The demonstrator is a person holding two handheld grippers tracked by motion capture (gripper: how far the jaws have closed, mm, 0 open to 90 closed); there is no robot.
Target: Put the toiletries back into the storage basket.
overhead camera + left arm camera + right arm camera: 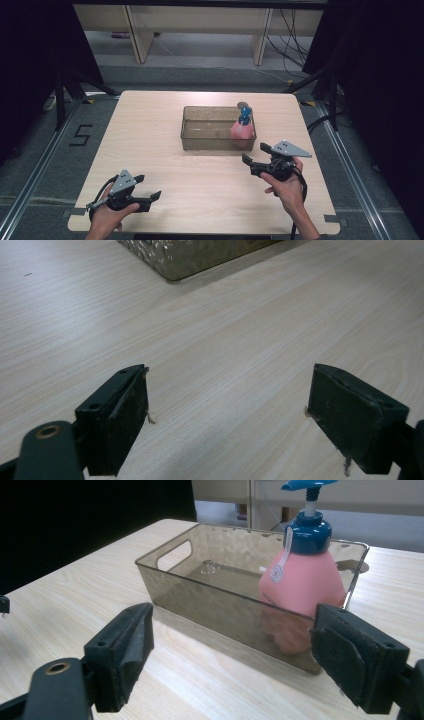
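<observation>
Tongs (227, 655) gape before brown bin (215, 605) holding pink pump bottle (302, 580).

Both hands bare, no sleeves seen. Left gripper (148, 187) and right gripper (254, 153): black bodies, grey three-cornered top plates with small holes, black cables, worn fraying jaw pads, brass-ringed pivot holes.

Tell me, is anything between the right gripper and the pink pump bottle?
Yes: the bottle stands inside the clear brown bin, so the bin's near wall lies between it and the open right gripper. The table between gripper and bin is bare. From above, nothing covers the bottle.
</observation>
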